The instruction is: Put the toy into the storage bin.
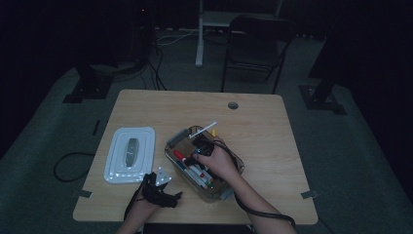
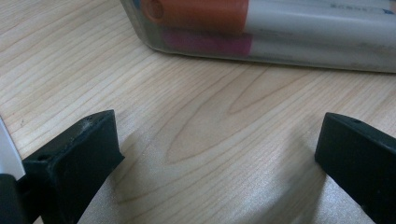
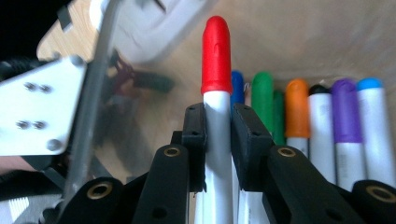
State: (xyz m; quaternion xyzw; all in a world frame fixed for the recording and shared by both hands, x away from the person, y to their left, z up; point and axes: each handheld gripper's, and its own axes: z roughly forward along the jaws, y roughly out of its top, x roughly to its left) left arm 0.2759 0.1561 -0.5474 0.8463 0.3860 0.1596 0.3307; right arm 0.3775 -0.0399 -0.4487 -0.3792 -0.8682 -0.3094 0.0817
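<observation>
Between the right gripper's (image 3: 217,126) jaws, its own view shows a clamped red-capped marker (image 3: 216,60). From above, the clear box (image 1: 171,148) hides that grip. Beside it, the left gripper (image 2: 215,154) gapes wide over bare table (image 2: 187,121).

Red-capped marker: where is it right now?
The red-capped marker is clamped between the right gripper jaws, over the clear bin right of the white lid, beside the markers lying inside.

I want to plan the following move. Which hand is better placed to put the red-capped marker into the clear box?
The right. The right gripper is shut on the red-capped marker above the clear box. The left gripper rests open on the table beside it, holding nothing.
</observation>
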